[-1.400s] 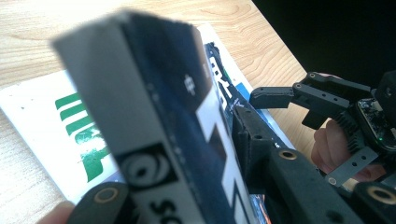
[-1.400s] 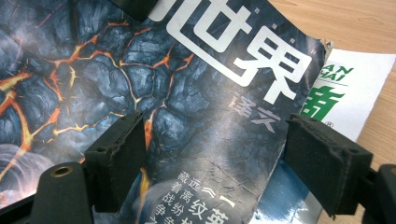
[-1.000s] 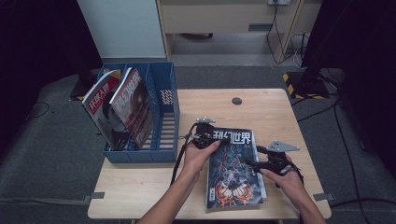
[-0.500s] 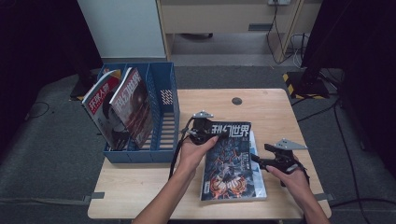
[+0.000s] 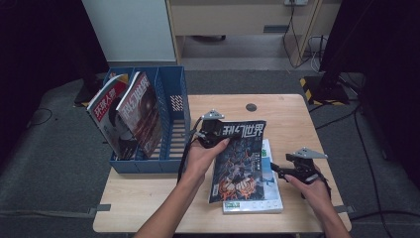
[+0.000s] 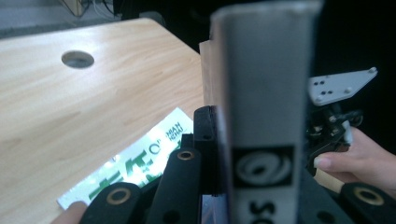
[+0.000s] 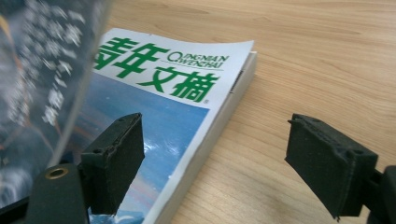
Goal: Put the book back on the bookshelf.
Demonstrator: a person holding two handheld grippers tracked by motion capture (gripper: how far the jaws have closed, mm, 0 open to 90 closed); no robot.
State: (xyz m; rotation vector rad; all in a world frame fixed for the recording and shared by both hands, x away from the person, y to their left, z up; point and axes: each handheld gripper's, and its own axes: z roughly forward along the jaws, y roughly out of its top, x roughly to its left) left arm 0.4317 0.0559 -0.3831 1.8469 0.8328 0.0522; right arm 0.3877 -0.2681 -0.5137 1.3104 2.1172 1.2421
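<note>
At the lower right of the high view the right tongs point(image 5: 281, 170) sit wide open with nothing in them, beside the white book point(image 5: 265, 191) lying flat on the bench point(image 5: 148, 191). In the middle, the left tongs point(image 5: 210, 133) pinch the dark magazine point(image 5: 237, 158), tilted up over the book. Farther, at upper left, a blue rack point(image 5: 171, 124) holds two magazines point(image 5: 126, 111)

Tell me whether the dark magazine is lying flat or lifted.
Lifted and tilted: the left gripper is shut on the dark glossy magazine, raising its top edge off the white green-titled magazine beneath.
</note>
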